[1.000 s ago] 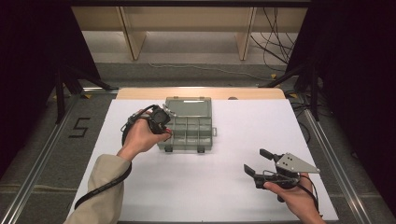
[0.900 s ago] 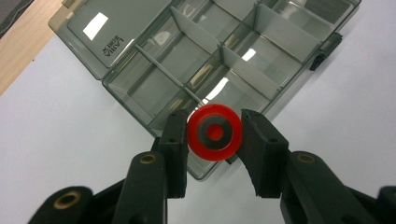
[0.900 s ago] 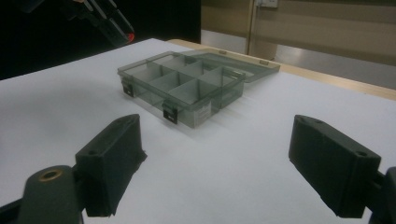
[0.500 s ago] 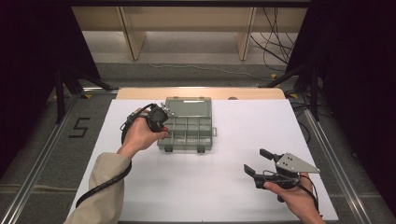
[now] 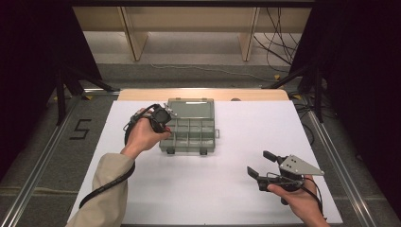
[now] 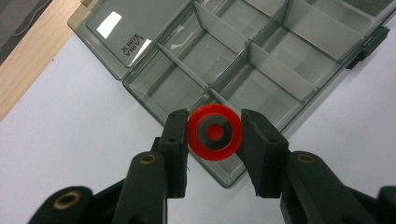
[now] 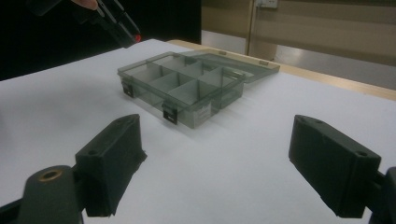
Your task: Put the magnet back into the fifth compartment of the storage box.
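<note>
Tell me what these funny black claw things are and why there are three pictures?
A person holds a squeeze tool with two jaws in each hand. One picture looks down from above. There you see the left gripper over a clear plastic box with little compartments, its lid open, on a white table. The right gripper waits off to the side, jaws wide apart, holding nothing. The other two pictures come from small cameras riding on each tool, looking along its jaws. The left one shows its jaws pinching a red ring just above a corner of the box. The right one looks across the table at the box from farther off.
</note>
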Demonstrator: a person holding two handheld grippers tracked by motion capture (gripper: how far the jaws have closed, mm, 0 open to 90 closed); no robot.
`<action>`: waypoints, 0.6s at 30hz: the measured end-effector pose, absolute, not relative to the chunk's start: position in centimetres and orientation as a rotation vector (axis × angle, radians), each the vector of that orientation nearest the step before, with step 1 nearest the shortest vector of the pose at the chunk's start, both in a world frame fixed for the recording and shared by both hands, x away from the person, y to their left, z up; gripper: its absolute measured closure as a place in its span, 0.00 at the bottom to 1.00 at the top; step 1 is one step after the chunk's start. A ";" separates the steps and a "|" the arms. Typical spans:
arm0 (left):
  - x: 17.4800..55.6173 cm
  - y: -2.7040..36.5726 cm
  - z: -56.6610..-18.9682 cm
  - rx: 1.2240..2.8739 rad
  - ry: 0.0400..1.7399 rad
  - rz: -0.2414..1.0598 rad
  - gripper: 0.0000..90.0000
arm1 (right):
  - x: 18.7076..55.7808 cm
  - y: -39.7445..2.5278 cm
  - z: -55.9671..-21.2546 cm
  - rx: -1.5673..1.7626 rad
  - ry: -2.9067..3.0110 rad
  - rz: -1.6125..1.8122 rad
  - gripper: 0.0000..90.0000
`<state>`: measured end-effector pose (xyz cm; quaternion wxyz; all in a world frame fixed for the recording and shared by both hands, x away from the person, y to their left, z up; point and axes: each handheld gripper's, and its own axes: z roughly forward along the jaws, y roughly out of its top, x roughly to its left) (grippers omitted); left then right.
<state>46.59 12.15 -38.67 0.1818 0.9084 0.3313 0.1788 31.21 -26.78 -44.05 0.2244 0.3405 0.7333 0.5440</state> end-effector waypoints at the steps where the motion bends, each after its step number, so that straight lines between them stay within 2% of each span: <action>1: 46.6 12.2 -38.7 2.562 0.938 0.507 0.70 | 31.2 -26.8 -44.0 0.944 2.032 1.500 0.20; 15: 47.1 12.2 -39.2 2.571 0.946 0.509 0.70 | 31.2 -26.8 -44.1 0.943 2.026 1.508 0.20; 18: 47.3 12.2 -39.5 2.616 0.934 0.498 0.70 | 31.2 -26.8 -44.0 0.942 2.029 1.503 0.20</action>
